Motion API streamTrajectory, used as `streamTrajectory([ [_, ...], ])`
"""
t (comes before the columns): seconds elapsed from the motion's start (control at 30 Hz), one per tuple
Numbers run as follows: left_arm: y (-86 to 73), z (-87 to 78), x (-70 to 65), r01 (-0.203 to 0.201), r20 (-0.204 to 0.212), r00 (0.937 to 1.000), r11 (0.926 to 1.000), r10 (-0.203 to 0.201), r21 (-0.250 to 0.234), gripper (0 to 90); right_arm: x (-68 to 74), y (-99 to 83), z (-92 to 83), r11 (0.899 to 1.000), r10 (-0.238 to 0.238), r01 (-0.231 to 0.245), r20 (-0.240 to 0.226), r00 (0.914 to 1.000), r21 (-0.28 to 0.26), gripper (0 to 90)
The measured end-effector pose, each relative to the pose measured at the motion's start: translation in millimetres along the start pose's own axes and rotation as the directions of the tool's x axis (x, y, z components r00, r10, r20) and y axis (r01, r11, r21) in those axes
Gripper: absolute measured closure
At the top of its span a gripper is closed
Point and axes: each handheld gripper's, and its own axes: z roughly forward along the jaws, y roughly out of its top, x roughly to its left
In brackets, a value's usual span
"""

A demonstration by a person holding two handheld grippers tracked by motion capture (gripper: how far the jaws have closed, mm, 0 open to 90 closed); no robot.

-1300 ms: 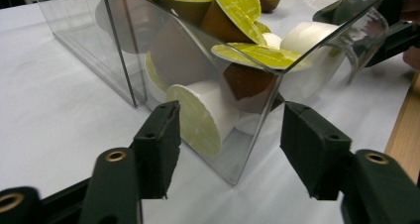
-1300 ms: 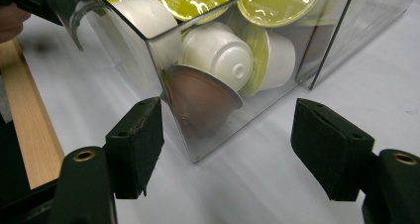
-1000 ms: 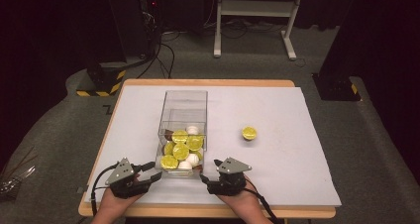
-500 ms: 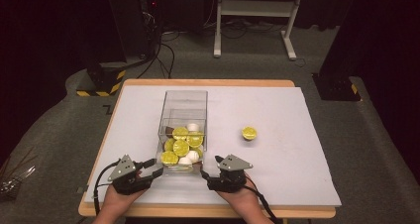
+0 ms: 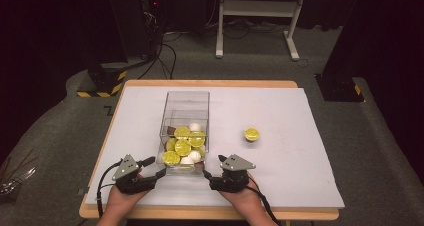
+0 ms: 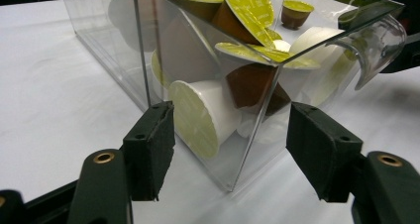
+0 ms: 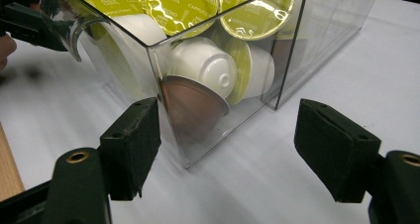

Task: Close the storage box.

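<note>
White-covered surface (image 5: pixel 300 151) with a wooden edge, carrying all items listed. Clear plastic box (image 5: pixel 186 117), long and open-topped, standing lengthwise near the middle of the surface, its near end between the two claws; a curved clear handle projects from that near end. Coffee capsules (image 5: pixel 183 147), yellow-green foil lids with white or brown bodies, heaped in the near half of the box, lying at all angles; the far half holds none. One loose capsule (image 5: pixel 251 134), foil lid up, on the surface well to the right of the box. Left claw (image 5: pixel 156 167), held in the person's left hand at the box's near left corner: released, its jaws having just been opening; in the left gripper view the box corner sits between the two black pads (image 6: pixel 149 149), with a gap on each side and neither pad pressing on the walls. Right claw (image 5: pixel 214 167), held in the right hand at the box's near right corner: released, jaws wide; in the right gripper view the corner stands close to the left pad (image 7: pixel 132 143), whether touching cannot be told, and well clear of the other.
</note>
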Motion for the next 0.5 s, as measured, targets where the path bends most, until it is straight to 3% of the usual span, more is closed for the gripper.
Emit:
streamTrajectory([
  [0.2, 1.0, 1.2, 4.5, 0.013, -0.035, 0.9993, 0.9999, -0.013, -0.009, 35.0, -6.1, 3.0, -0.3, 1.000, 0.025, -0.025, 0.013, 0.9996, -0.013, 26.5],
  [0.23, 1.2, 2.3, 4.2, 0.034, -0.041, 0.9986, 0.9991, -0.035, -0.025, 35.0, -6.1, 3.0, -0.3, 1.000, 0.025, -0.025, 0.013, 0.9996, -0.013, 26.5],
  [0.5, 1.5, 5.5, 5.8, 0.023, -0.078, 0.9967, 0.9994, -0.025, -0.027, 35.2, -7.6, 6.6, 5.9, 1.000, 0.018, -0.017, 0.032, 0.9993, -0.013, 26.3],
])
